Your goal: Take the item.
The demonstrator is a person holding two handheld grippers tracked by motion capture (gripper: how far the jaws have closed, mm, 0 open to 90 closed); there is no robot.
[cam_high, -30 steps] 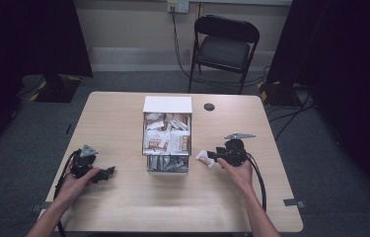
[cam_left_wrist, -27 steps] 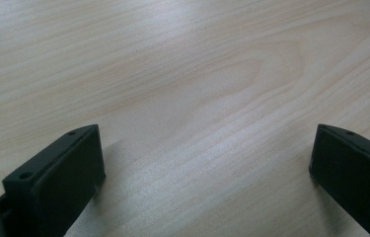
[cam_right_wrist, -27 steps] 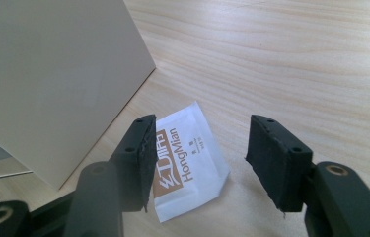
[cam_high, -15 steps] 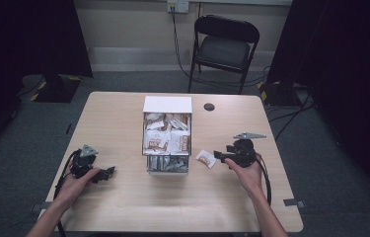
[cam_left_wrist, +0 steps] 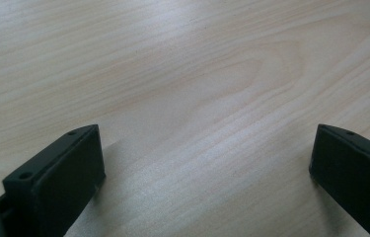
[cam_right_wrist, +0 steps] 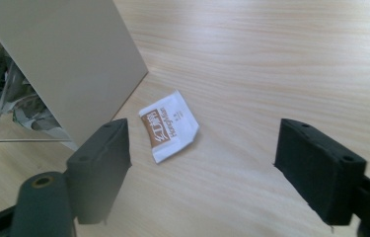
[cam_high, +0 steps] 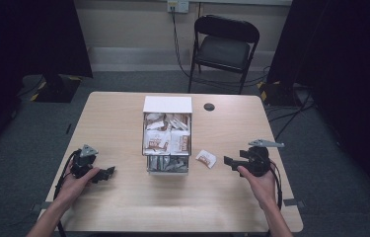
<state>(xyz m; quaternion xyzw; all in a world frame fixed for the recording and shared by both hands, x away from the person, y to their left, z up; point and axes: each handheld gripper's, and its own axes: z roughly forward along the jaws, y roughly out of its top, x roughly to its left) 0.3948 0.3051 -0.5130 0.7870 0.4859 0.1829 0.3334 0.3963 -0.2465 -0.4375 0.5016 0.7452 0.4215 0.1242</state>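
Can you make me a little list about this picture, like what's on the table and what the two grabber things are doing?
table: light wood
box: white organizer box in the middle, full of small packets
loose packet: white and brown sachet flat on the table, right of the box, touching nothing
right gripper: open, empty, pointed at the sachet
left gripper: open, empty, over bare wood
other things: round black cap on the table, black folding chair behind

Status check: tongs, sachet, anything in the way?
Both tongs open: left tongs, right tongs. Small white-and-brown sachet flat on table, untouched, beside white packet-filled box. Path looks unobstructed.
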